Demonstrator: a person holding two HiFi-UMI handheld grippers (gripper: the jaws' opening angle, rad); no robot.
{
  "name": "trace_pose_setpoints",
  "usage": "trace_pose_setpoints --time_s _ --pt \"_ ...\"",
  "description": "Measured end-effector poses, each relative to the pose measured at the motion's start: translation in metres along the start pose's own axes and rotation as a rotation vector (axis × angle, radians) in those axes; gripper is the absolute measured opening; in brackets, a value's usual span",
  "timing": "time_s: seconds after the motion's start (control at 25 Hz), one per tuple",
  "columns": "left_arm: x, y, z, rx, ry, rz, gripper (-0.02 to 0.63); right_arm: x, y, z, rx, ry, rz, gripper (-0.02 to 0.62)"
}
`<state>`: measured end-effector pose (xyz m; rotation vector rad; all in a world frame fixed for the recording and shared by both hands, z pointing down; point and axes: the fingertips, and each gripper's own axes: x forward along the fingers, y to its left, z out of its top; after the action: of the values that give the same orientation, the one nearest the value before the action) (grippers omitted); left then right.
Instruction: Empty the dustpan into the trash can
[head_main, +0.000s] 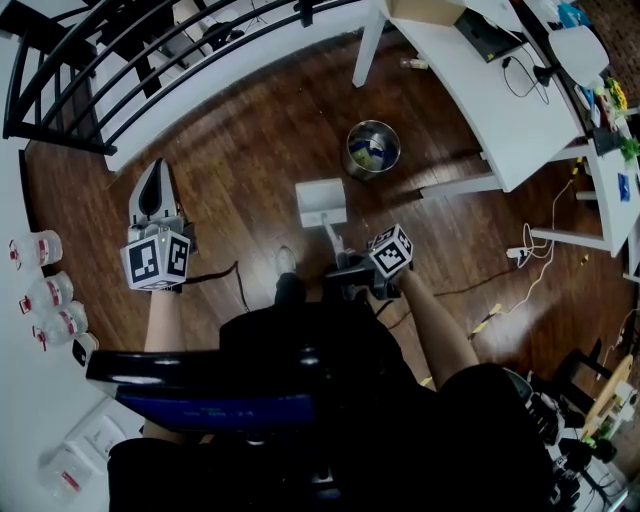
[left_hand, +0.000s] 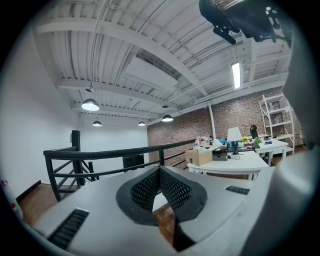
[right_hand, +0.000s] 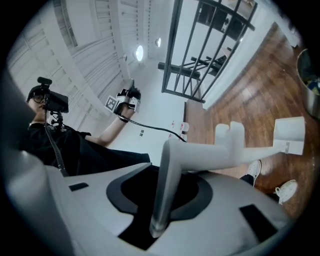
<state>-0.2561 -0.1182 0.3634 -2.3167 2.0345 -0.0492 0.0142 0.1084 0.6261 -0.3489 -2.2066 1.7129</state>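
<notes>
A white long-handled dustpan (head_main: 320, 200) stands on the wooden floor, with its pan towards the round metal trash can (head_main: 373, 148), which holds some rubbish. My right gripper (head_main: 345, 268) is at the top of the handle. In the right gripper view the handle (right_hand: 200, 155) crosses between the jaws with dark gaps on both sides, so my right gripper (right_hand: 160, 200) is open around it; the pan (right_hand: 290, 135) and the can's rim (right_hand: 310, 75) lie beyond. Off to the left, my left gripper (head_main: 155, 190) is shut and empty, and in its own view my left gripper (left_hand: 160, 180) points level at a railing.
A white table (head_main: 500, 90) stands right of the can, with its legs close by. A black railing (head_main: 150, 60) runs along the floor's far-left edge. Plastic bottles (head_main: 40, 290) sit at the left. A power strip and cables (head_main: 525, 255) lie at the right. A shoe (head_main: 285, 260) is near the dustpan.
</notes>
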Motion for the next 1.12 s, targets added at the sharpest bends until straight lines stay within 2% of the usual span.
trace_pose_setpoints --time_s 0.32,0.52,0.6,0.64,1.12 --pt "-0.008 0.002 0.006 -0.011 -0.018 0.011 0.003 0.007 0.006 -0.012 0.012 0.033 0.003 0.110" --pt "-0.014 -0.002 0.007 -0.017 -0.018 0.006 0.003 0.006 0.007 -0.016 0.022 0.016 0.001 0.110" --pt "-0.017 -0.004 0.007 -0.017 -0.018 0.004 0.003 0.005 0.006 -0.018 0.033 0.007 0.002 0.132" --pt "-0.019 -0.006 0.007 -0.016 -0.018 0.003 0.003 0.005 0.006 -0.019 0.040 0.007 0.002 0.163" --pt "-0.025 -0.020 0.013 -0.029 -0.030 -0.017 0.002 -0.010 0.004 -0.026 0.064 -0.039 -0.014 0.187"
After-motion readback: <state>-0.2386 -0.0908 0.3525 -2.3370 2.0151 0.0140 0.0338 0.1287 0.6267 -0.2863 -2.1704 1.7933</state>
